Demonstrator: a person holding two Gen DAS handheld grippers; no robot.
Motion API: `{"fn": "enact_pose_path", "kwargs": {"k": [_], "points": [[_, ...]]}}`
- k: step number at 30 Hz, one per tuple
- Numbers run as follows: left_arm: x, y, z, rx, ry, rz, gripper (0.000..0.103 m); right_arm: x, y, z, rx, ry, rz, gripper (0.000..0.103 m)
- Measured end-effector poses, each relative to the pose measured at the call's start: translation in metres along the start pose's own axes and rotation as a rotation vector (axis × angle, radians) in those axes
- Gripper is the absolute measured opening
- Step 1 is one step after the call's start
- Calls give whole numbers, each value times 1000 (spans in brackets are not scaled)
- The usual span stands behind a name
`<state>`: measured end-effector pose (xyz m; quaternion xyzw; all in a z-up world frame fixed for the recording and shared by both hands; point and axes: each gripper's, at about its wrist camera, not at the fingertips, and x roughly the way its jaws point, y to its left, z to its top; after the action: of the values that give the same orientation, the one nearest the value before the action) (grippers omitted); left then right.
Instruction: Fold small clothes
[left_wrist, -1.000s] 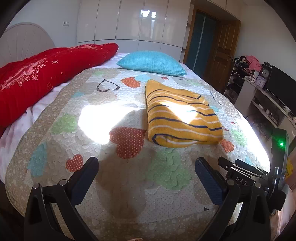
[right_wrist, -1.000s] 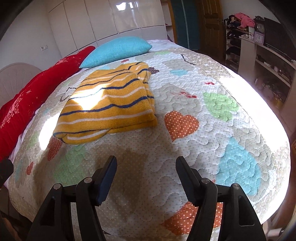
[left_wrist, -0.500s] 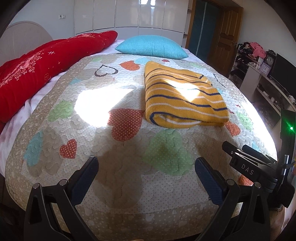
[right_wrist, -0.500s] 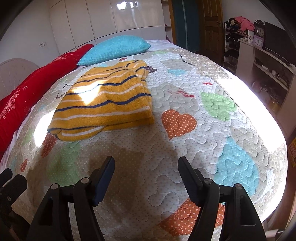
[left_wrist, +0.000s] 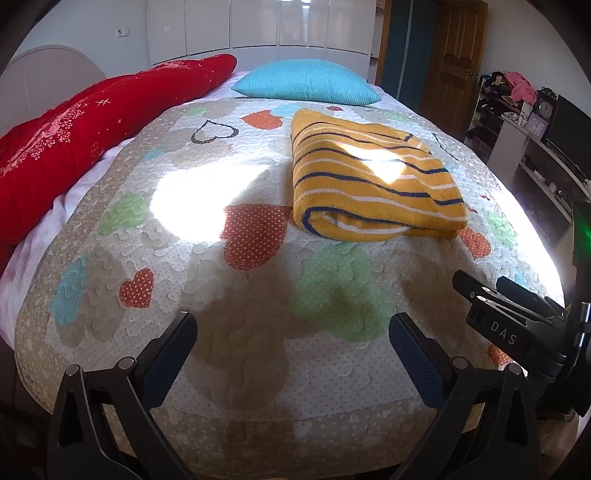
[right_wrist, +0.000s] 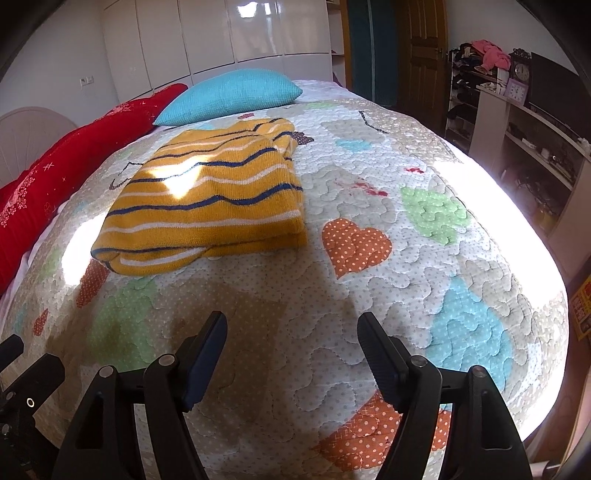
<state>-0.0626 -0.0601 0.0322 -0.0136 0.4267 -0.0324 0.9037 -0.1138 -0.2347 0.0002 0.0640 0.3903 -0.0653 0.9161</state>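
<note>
**My two claws wait over the bed, and the sweater lies folded**

I hold a claw in each hand. My left claw sits at the bottom of the left picture. Its two fingers are spread wide, and only the bed cover shows between them. My right claw sits at the bottom of the right picture. Its fingers are spread too, and they pinch nothing.

The yellow striped sweater is folded into a thick, neat block. It lies flat on the quilt, well apart from both claws. In the left picture it is in the upper right of the middle. In the right picture it is in the upper left of the middle. It has dark blue and white stripes, and a patch of sun shines on top of it.

The quilt has hearts on it in orange, green and blue. A blue pillow lies just past the sweater, near the top of the picture. A big red blanket runs along the upper left side of the bed. Shiny white cupboards stand behind the bed. At the right edge of the left picture I can see part of my other claw tool, with letters on it.
</note>
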Motion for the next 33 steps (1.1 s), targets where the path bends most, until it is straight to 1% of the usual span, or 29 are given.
{"fn": "enact_pose_path", "kwargs": {"k": [19, 33], "points": [[10, 4, -5, -4, 42, 13, 103, -3, 9, -4, -51, -14, -37, 80], [15, 5, -9, -9, 65, 3, 103, -1, 13, -8, -70, -10, -50, 81]]}}
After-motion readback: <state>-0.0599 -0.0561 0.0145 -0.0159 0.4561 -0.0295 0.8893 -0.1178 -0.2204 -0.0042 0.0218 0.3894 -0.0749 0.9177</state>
